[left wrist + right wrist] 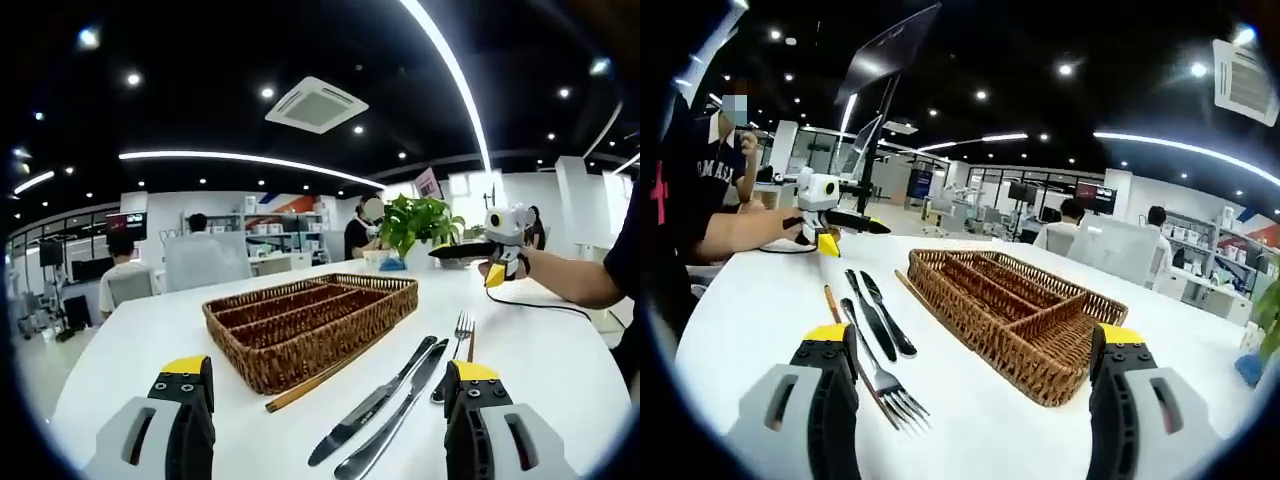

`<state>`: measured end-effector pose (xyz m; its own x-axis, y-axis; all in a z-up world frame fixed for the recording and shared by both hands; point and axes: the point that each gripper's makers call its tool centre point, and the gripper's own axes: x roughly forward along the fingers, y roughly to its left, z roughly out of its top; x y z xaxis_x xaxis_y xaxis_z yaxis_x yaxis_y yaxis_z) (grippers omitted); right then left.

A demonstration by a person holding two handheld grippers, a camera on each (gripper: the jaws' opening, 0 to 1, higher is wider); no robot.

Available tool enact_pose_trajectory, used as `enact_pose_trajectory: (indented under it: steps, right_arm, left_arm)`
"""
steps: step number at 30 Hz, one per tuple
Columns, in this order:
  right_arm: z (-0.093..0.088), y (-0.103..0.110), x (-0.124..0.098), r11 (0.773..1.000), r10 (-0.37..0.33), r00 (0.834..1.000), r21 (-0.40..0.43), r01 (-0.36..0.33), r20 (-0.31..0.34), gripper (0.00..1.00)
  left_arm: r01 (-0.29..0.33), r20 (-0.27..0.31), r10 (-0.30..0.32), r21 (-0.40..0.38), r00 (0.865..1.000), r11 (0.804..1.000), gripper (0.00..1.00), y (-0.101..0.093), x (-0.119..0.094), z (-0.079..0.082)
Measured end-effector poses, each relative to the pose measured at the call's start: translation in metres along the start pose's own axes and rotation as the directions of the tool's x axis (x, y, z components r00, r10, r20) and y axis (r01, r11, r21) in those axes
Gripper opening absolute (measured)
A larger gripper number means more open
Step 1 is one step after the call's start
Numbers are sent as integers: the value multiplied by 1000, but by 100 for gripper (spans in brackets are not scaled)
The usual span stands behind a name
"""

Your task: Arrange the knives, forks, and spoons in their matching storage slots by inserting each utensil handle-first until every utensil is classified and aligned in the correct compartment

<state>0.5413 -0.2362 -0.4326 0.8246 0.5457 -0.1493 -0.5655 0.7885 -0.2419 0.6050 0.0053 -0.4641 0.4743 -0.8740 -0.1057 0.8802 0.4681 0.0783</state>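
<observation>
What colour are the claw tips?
Yellow, on black fingers; clearest in the right gripper view on the right claw.

white letters on dark shirt (695, 170) of person at left edge of right gripper view, partly cut off, look like "omall"; not sure. red mark on same shirt, not readable. wall screens (1095, 197) and posters (430, 183) in background too small and blurred to read. no legible text or brand elsewhere.
</observation>
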Motion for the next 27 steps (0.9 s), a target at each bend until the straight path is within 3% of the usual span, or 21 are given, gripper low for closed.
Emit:
enact_pose_trajectory:
  steps: [5, 9, 14, 18, 21, 22, 27]
  right_arm:
    - [12, 3, 4, 1000, 24, 1000, -13, -24, 3, 100]
    - [20, 6, 12, 994, 104, 994, -14, -104, -19, 100]
    - [31, 6, 18, 991, 132, 991, -19, -132, 32, 100]
    - [15, 0, 19, 995, 102, 993, 2, -103, 60, 100]
    - [0, 6, 19, 995, 101, 995, -30, -100, 24, 98]
    - [2, 10, 18, 993, 113, 992, -49, -111, 47, 98]
    - [-8, 15, 23, 989, 142, 990, -31, -142, 0, 100]
  left_arm:
    - [5, -3, -5, -4, 1000, 1000, 100, 0, 0, -1]
    - [20, -21, -20, 4, 1000, 1000, 100, -3, 2, -5]
    - [18, -1, -18, 25, 1000, 1000, 100, -2, 1, -1]
    - [8, 18, -8, 22, 1000, 1000, 100, 0, 0, 2]
    - [10, 3, -10, 28, 1000, 1000, 100, 0, 2, -1]
    - [12, 3, -12, 32, 1000, 999, 100, -1, 3, -1]
    - [25, 4, -26, 46, 1000, 999, 100, -5, 4, 0]
